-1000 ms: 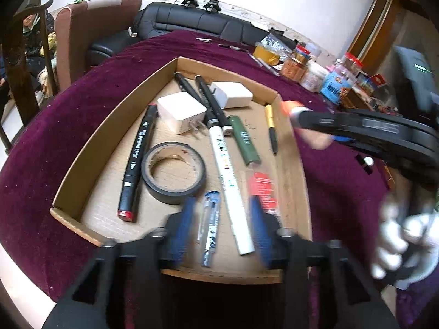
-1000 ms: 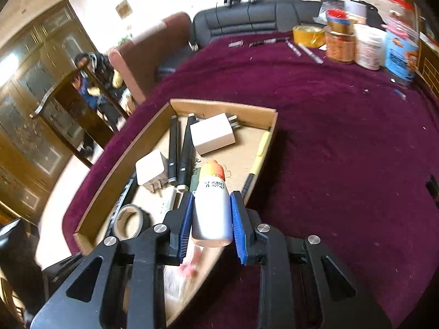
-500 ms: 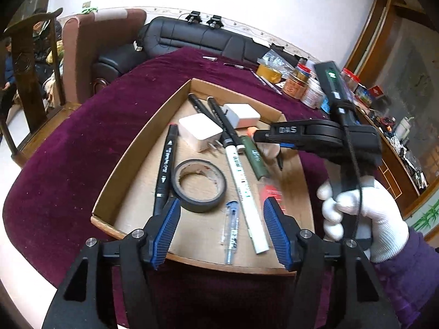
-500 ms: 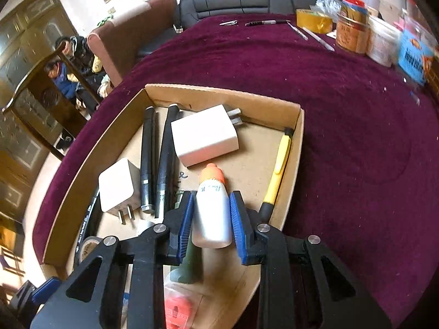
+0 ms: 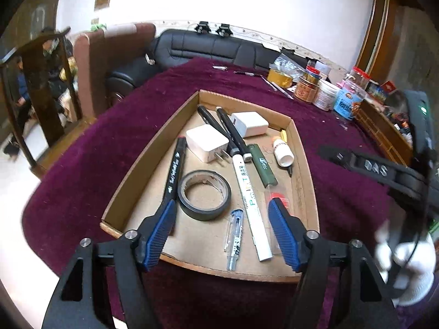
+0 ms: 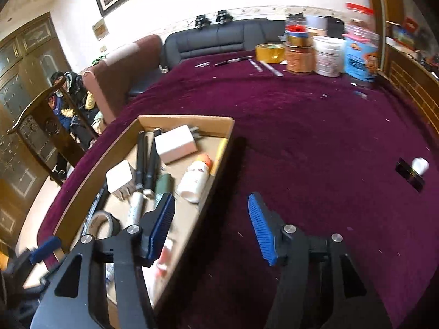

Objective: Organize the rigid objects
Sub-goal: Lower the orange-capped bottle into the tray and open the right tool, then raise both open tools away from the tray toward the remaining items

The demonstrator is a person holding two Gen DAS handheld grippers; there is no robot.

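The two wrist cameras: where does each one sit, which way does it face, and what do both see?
Left wrist: sits on the left gripper, faces down along open empty jaws at the cardboard tray; the gloved hand with the other gripper shows at right.
Right wrist: sits on the right gripper, faces down over the tray's right wall toward the purple tablecloth; jaws just opened, nothing between them.
Shared: the tray, the white bottle lying in it, the black tape roll.
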